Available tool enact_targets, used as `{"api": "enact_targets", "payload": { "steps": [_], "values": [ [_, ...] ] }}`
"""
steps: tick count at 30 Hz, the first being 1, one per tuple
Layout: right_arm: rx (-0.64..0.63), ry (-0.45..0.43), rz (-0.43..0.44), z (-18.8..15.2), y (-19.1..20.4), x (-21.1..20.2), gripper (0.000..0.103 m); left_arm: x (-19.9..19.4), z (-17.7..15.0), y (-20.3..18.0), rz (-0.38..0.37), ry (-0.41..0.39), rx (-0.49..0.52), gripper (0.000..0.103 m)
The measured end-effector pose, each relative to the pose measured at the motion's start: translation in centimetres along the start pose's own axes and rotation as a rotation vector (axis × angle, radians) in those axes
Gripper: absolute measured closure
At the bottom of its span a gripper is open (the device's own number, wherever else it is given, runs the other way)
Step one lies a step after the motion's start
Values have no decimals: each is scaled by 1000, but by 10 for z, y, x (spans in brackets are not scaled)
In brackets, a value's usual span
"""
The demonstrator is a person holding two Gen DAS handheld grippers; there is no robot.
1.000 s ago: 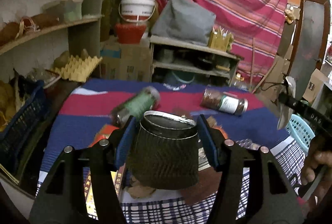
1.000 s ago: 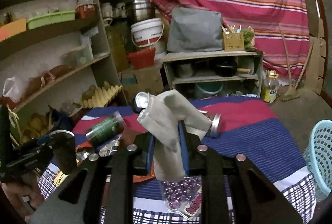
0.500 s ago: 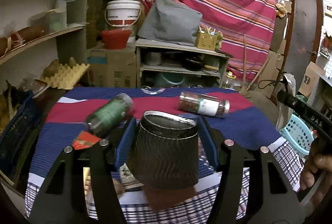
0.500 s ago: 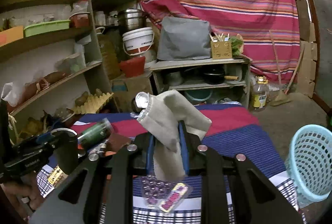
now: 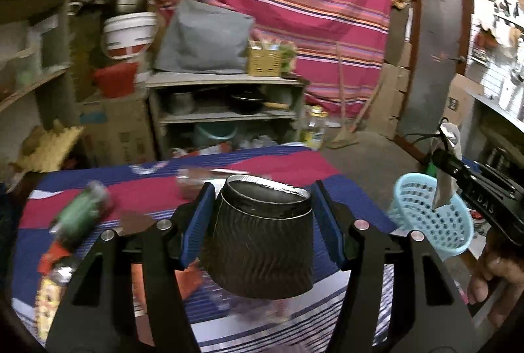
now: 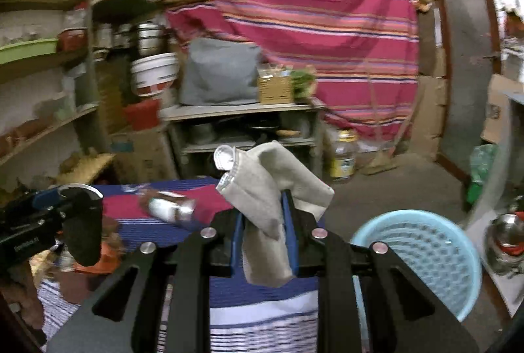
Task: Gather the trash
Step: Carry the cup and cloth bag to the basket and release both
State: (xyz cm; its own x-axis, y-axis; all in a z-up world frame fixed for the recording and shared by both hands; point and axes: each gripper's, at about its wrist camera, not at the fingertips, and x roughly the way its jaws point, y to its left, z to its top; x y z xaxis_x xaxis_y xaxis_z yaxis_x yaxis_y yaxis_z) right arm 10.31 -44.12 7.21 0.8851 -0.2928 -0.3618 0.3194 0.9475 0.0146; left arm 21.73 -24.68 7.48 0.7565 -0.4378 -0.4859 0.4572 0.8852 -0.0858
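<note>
My left gripper point(image 5: 262, 222) is shut on a black ribbed paper cup point(image 5: 262, 241), held above the striped table point(image 5: 294, 163). In the right wrist view that cup point(image 6: 82, 225) shows at the far left. My right gripper point(image 6: 262, 235) is shut on a crumpled beige pouch point(image 6: 265, 199) with a silver foil edge; the same pouch point(image 5: 445, 169) hangs at the right of the left wrist view. A light blue plastic basket point(image 6: 422, 258) stands on the floor to the right of the table, also seen as the basket point(image 5: 432, 218) beside a hand point(image 5: 491, 274).
On the table lie a green bottle point(image 5: 82, 212), a labelled jar point(image 6: 170, 205), a printed packet point(image 5: 49, 297) and orange wrappers point(image 6: 104, 258). Beyond it stand a grey shelf unit point(image 6: 242, 123), wall shelves point(image 6: 42, 58) and a striped curtain point(image 6: 294, 9). A steel pot point(image 6: 507, 238) sits right of the basket.
Both grippers have swung to the right with their loads. The blue basket has come much nearer in both views, and the table items have slid left.
</note>
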Motion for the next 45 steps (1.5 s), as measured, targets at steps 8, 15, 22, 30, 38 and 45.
{"api": "enact_targets", "payload": {
  "steps": [8, 15, 22, 30, 38, 45],
  "values": [
    [247, 0, -276, -23, -137, -13, 81, 56, 1, -105, -168, 33, 69, 44],
    [380, 39, -308, -41, -185, -7, 80, 97, -3, -190, -303, 72, 90, 44],
    [369, 48, -324, -47, -187, -8, 80, 136, -27, -228, -330, 144, 91, 44],
    [387, 67, -331, -53, -189, -5, 77, 144, -29, -238, -360, 151, 91, 44],
    [413, 43, -337, -51, -191, -13, 63, 134, -24, -234, -367, 129, 81, 39],
    [395, 54, -325, -51, -185, -11, 52, 125, -17, -210, -333, 119, 42, 39]
  ]
}}
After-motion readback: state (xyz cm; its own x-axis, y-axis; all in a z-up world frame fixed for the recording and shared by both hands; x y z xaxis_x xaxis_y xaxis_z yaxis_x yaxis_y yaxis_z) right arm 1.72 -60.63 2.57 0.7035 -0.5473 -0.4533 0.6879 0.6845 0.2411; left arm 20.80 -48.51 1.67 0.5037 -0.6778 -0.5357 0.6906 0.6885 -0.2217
